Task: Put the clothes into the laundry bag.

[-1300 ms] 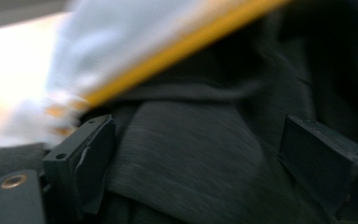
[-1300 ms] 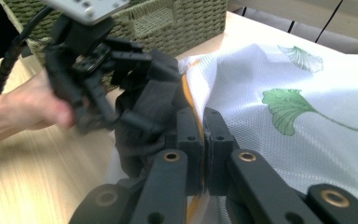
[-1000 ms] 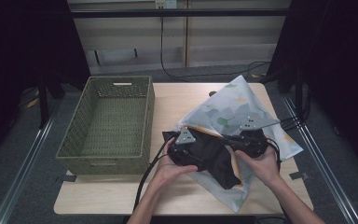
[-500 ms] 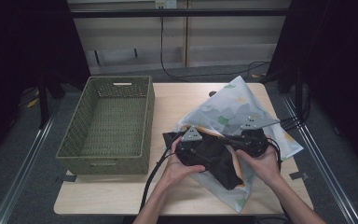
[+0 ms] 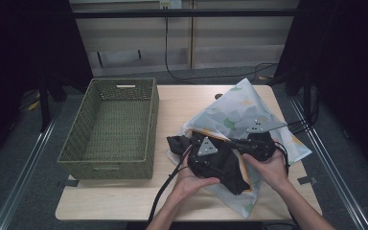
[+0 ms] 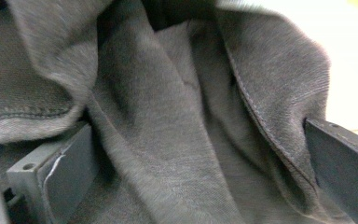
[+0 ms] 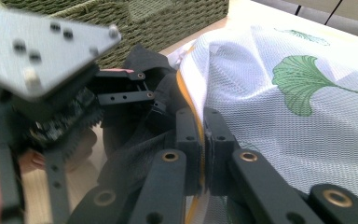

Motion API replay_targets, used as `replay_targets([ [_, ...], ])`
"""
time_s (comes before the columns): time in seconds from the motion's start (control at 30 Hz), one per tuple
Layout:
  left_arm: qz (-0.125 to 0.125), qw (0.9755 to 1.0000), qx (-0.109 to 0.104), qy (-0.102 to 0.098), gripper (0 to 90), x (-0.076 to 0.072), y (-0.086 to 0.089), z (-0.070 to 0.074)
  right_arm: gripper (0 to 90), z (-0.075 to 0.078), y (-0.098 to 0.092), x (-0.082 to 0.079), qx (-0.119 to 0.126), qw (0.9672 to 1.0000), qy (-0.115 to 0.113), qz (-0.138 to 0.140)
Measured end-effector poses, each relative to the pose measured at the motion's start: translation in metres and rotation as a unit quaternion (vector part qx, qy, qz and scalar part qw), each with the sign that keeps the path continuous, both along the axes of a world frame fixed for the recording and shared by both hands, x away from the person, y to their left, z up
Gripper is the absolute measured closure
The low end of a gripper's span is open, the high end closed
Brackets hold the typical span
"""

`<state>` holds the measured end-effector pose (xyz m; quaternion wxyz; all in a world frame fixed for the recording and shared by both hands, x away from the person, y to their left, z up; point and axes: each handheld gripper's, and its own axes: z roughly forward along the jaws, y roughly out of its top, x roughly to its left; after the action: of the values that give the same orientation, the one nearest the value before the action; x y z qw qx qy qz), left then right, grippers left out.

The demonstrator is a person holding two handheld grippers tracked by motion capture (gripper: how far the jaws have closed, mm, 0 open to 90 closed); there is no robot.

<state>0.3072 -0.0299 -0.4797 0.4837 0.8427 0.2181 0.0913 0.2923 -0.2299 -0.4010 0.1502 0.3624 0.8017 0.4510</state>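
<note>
A dark grey garment [image 5: 231, 175] lies bunched on a white mesh bag [image 5: 239, 108] printed with green leaves, at the table's right. My left gripper [image 5: 224, 158] is buried in the garment [image 6: 168, 116]; its jaws stand wide apart, open, with folds of cloth [image 7: 130, 158] between them. My right gripper [image 7: 204, 122] is shut on the orange-trimmed rim of the bag [image 7: 284, 116], holding it up beside the garment. In the high view the right gripper [image 5: 237, 143] points left toward the left one. The left gripper [image 7: 145, 86] also shows in the right gripper view.
A green woven basket [image 5: 154, 115] stands empty on the left half of the wooden table [image 5: 182, 100], close to the garment's left end; its wall [image 7: 168, 18] shows behind the grippers. Black cables trail off the table's front and right edges.
My left gripper has slid to the right, deeper into the dark garment and toward the bag's rim. The right gripper has kept still on the rim.
</note>
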Motion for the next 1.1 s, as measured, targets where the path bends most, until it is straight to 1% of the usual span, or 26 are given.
replay_targets([
  [0.03, 0.008, 0.9999, 0.007, -0.01, 4.4, 0.0, 0.0, 0.0, 86.9, 0.0, 0.0, 0.0, 0.0, 1.0, 0.0, 0.0],
  [0.07, 0.01, 0.9998, -0.001, -0.018, 6.2, 0.0, 0.002, -0.001, 86.9, 0.0, 0.0, 0.0, 0.0, 1.0, 0.0, 0.001],
  [0.13, 0.021, 0.9997, -0.002, -0.013, 6.5, 0.004, 0.007, 0.001, 86.9, 0.001, 0.0, -0.002, -0.001, 1.0, -0.002, 0.002],
  [0.17, 0.032, 0.9993, -0.005, -0.018, 6.3, 0.006, 0.01, 0.002, 86.9, 0.001, 0.0, -0.002, -0.001, 1.0, -0.002, 0.001],
  [0.23, 0.036, 0.9991, -0.02, -0.013, 6.1, 0.012, 0.017, 0.002, 86.9, 0.001, 0.0, -0.002, -0.002, 1.0, -0.003, 0.001],
  [0.27, 0.048, 0.9986, -0.013, -0.019, 6.7, 0.013, 0.018, 0.001, 86.9, 0.001, 0.0, -0.002, -0.002, 1.0, -0.002, 0.001],
  [0.3, 0.06, 0.9976, 0.003, -0.033, 6.2, 0.014, 0.019, 0.0, 86.8, 0.0, 0.001, -0.002, -0.002, 1.0, -0.001, 0.001],
  [0.33, 0.059, 0.9975, 0.002, -0.038, 5.1, 0.015, 0.018, -0.002, 86.8, 0.0, 0.001, -0.001, -0.001, 1.0, -0.001, 0.003],
  [0.37, 0.057, 0.9978, 0.001, -0.034, 4.7, 0.017, 0.019, -0.004, 86.8, 0.0, 0.001, -0.001, -0.002, 1.0, 0.0, 0.004],
  [0.4, 0.055, 0.9982, -0.004, -0.024, 3.1, 0.019, 0.018, -0.007, 86.8, -0.001, 0.001, -0.001, -0.002, 1.0, 0.001, 0.004],
  [0.47, 0.054, 0.9982, -0.001, -0.023, 1.1, 0.021, 0.016, -0.011, 86.8, -0.001, 0.002, -0.001, -0.003, 1.0, 0.001, 0.006],
  [0.5, 0.054, 0.9983, 0.01, -0.022, 0.9, 0.023, 0.016, -0.011, 86.8, -0.002, 0.002, -0.001, -0.004, 1.0, 0.001, 0.005],
  [0.57, 0.046, 0.9989, 0.004, -0.008, 0.0, 0.025, 0.014, -0.016, 86.6, -0.002, 0.003, -0.001, -0.004, 1.0, 0.002, 0.004],
  [0.6, 0.04, 0.9992, 0.006, -0.002, 0.0, 0.026, 0.015, -0.016, 86.6, -0.002, 0.002, -0.001, -0.004, 1.0, 0.001, 0.004],
  [0.63, 0.03, 0.9995, 0.011, 0.007, 0.0, 0.027, 0.014, -0.018, 86.6, -0.002, 0.002, -0.001, -0.004, 1.0, 0.002, 0.005],
  [0.67, 0.022, 0.9995, 0.021, 0.012, 0.0, 0.027, 0.014, -0.019, 86.5, -0.002, 0.002, -0.001, -0.004, 1.0, 0.003, 0.004],
  [0.7, 0.022, 0.9992, 0.032, 0.01, 0.0, 0.027, 0.012, -0.02, 86.4, -0.002, 0.002, 0.0, -0.005, 1.0, 0.003, 0.003],
  [0.73, 0.015, 0.999, 0.042, 0.004, 0.0, 0.026, 0.01, -0.022, 86.4, -0.003, 0.002, 0.0, -0.004, 1.0, 0.004, 0.003],
  [0.77, 0.012, 0.9982, 0.058, 0.0, 0.0, 0.025, 0.008, -0.023, 86.3, -0.003, 0.003, 0.0, -0.004, 1.0, 0.004, 0.004],
  [0.83, 0.007, 0.9984, 0.055, 0.007, 0.0, 0.026, 0.008, -0.025, 86.0, -0.004, 0.004, 0.0, -0.007, 1.0, 0.005, 0.004],
  [0.87, 0.007, 0.9987, 0.049, 0.015, 0.0, 0.027, 0.009, -0.026, 85.6, -0.004, 0.004, 0.001, -0.007, 1.0, 0.005, 0.003],
  [0.9, 0.01, 0.9985, 0.052, 0.018, 0.1, 0.028, 0.009, -0.026, 85.1, -0.005, 0.004, 0.001, -0.007, 1.0, 0.005, 0.003],
  [0.97, 0.017, 0.997, 0.075, 0.007, 4.8, 0.026, 0.007, -0.026, 83.4, -0.006, 0.004, 0.001, -0.011, 0.9999, 0.006, 0.002],
  [1.03, 0.023, 0.9967, 0.077, 0.006, 10.0, 0.028, 0.005, -0.026, 78.4, -0.007, 0.004, 0.002, -0.014, 0.9999, 0.007, 0.0],
  [1.07, 0.026, 0.9965, 0.079, 0.008, 14.8, 0.028, 0.005, -0.025, 76.0, -0.008, 0.004, 0.001, -0.017, 0.9998, 0.008, -0.003],
  [1.1, 0.029, 0.9963, 0.08, 0.012, 18.2, 0.029, 0.006, -0.023, 75.8, -0.009, 0.004, 0.001, -0.019, 0.9997, 0.01, -0.006],
])
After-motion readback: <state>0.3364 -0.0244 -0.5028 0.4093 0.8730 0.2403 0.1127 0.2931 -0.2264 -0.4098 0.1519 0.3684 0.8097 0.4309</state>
